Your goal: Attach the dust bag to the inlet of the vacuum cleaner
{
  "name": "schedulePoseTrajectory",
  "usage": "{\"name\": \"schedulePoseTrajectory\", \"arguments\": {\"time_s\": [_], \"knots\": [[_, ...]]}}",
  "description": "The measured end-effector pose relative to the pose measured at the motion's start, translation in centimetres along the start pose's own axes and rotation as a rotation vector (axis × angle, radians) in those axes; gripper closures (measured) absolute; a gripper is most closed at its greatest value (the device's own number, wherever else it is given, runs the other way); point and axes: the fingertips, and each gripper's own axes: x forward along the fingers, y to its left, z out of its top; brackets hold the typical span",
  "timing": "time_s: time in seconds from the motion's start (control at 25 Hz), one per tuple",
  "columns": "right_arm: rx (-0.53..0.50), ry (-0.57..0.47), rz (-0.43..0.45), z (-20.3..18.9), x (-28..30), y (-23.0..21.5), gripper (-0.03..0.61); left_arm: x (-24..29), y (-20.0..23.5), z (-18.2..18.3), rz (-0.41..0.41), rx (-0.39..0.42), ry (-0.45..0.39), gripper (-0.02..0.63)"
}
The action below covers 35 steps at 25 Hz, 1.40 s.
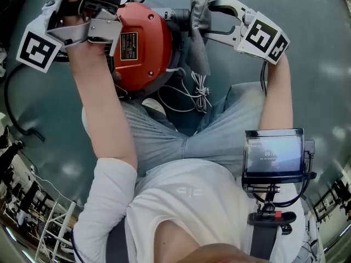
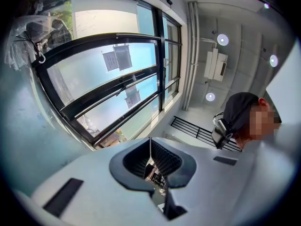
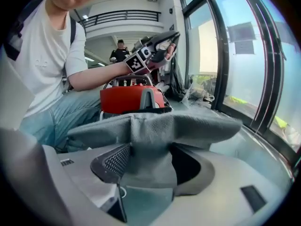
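- Your right tongs (image 1: 205, 21) are clamped on the grey bag (image 1: 201, 43). In the right gripper view the cloth fills the gap between both pads, bunched and folded over them.
- That grip holds the bag against the far-right side of the red vacuum (image 1: 140, 43), where a dark stub (image 1: 178, 16) sticks out. I take the stub for the inlet.
- The bag hangs slack from the tongs down past the vacuum's edge. Pinching it high up probably keeps its mouth near the stub and lets the rest droop out of the way.
- Neither view shows whether the mouth is on the stub. From above the cloth covers the joint, and in the right gripper view the bag hides that side of the vacuum. The scene fits a bag being offered up as well as one already pushed on and being held.
- Your left tongs (image 2: 150, 149) are closed, pad tips touching, with nothing between them. They are raised above the vacuum and point up toward the window and ceiling, so they are not steadying the body.
- The vacuum sits on the floor (image 1: 307, 64) between your legs, which hems it in on both sides.
- A white cord (image 1: 193, 91) lies in loops just on your side of the vacuum, close under the hanging bag, and could snag it.
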Motion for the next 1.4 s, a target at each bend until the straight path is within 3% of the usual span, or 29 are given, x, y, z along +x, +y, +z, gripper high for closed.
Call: {"name": "schedulePoseTrajectory", "arguments": {"time_s": [0.12,0.2,0.28,0.4,0.48,0.6,0.68,0.8,0.88,0.96,1.0,1.12,1.2,1.28,1.32,1.4], "knots": [[0.097,0.117,-0.046,-3.2,-2.4,-0.4,0.324,-1.4,-0.9,0.5,-0.037,0.064,-0.064,0.598],[0.157,0.146,-0.109,-4.2,-3.3,-0.3,0.324,-2.4,-0.9,-0.3,0.014,0.138,-0.068,0.598],[0.219,0.046,-0.167,-2.8,-3.6,0.1,0.324,-3.2,-0.6,-2.8,0.096,0.199,0.009,0.598],[0.313,-0.226,-0.273,0.2,-4.0,-0.3,0.325,-4.0,0.1,-8.1,0.199,0.26,0.153,0.598],[0.361,-0.346,-0.342,0.8,-3.9,-0.8,0.325,-4.4,0.9,-11.3,0.243,0.3,0.228,0.598],[0.385,-0.355,-0.436,1.8,-4.1,-0.4,0.327,-4.5,1.1,-14.0,0.33,0.381,0.312,0.598],[0.385,-0.368,-0.529,4.0,-6.1,-0.5,0.327,-3.4,0.0,-13.3,0.395,0.428,0.333,0.598],[0.436,-0.432,-0.692,6.3,-9.0,-1.5,0.328,-2.0,-1.0,-11.8,0.52,0.582,0.381,0.598],[0.459,-0.448,-0.782,5.8,-8.7,-1.7,0.333,-2.4,-0.4,-12.7,0.569,0.674,0.409,0.598],[0.487,-0.448,-0.857,4.3,-7.3,-1.9,0.439,-3.4,1.1,-14.8,0.574,0.698,0.428,0.598],[0.479,-0.452,-0.893,3.6,-6.9,-2.5,0.448,-3.4,2.3,-15.9,0.562,0.699,0.422,0.598],[0.314,-0.401,-1.018,0.9,-7.8,-6.4,0.566,-0.3,6.1,-18.7,0.46,0.714,0.272,0.598],[0.226,-0.361,-1.059,-1.3,-7.8,-8.9,0.569,1.5,7.9,-20.7,0.368,0.753,0.198,0.607],[0.22,-0.363,-1.046,-3.2,-5.9,-10.3,0.569,0.6,9.7,-23.1,0.318,0.813,0.246,0.607],[0.226,-0.365,-1.04,-4.0,-5.0,-10.7,0.569,-0.3,10.9,-24.0,0.335,0.824,0.275,0.607],[0.218,-0.353,-1.035,-4.4,-4.2,-11.2,0.569,-1.4,12.6,-24.3,0.411,0.749,0.269,0.607]]}}
